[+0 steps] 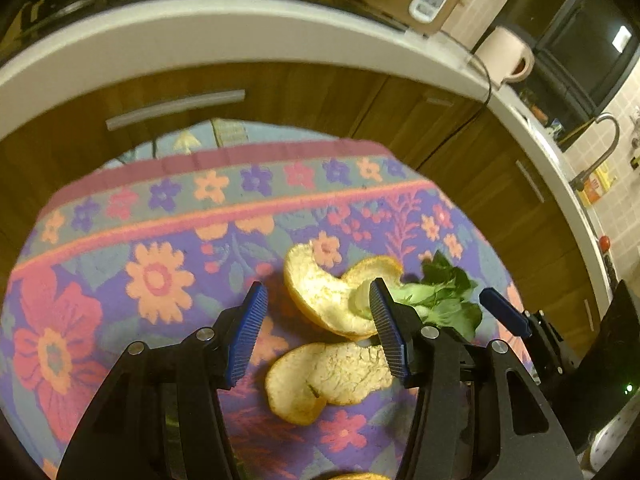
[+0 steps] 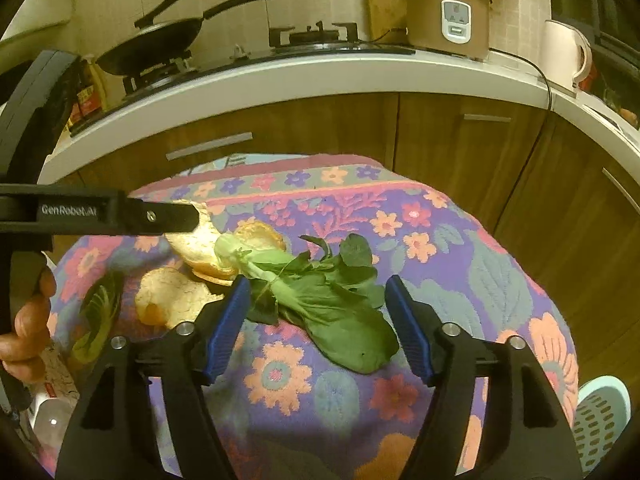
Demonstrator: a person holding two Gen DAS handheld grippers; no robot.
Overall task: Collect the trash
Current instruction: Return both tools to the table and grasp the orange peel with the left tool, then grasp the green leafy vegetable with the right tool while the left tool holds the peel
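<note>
Floral tablecloth (image 2: 460,264): leafy greens (image 2: 320,300) between wide-spread right gripper (image 2: 318,300) fingers.

Both cams sit close above the purple flowered tablecloth (image 1: 168,216), aimed down and toward the white-topped kitchen counter (image 2: 280,72). Left view looks from the left; both catch the pale orange peels (image 1: 320,300) and leafy green vegetable (image 2: 320,292).

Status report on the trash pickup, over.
Left gripper open over orange peels. Right gripper open, straddling bok choy. Nothing gripped, nothing blocking.
</note>
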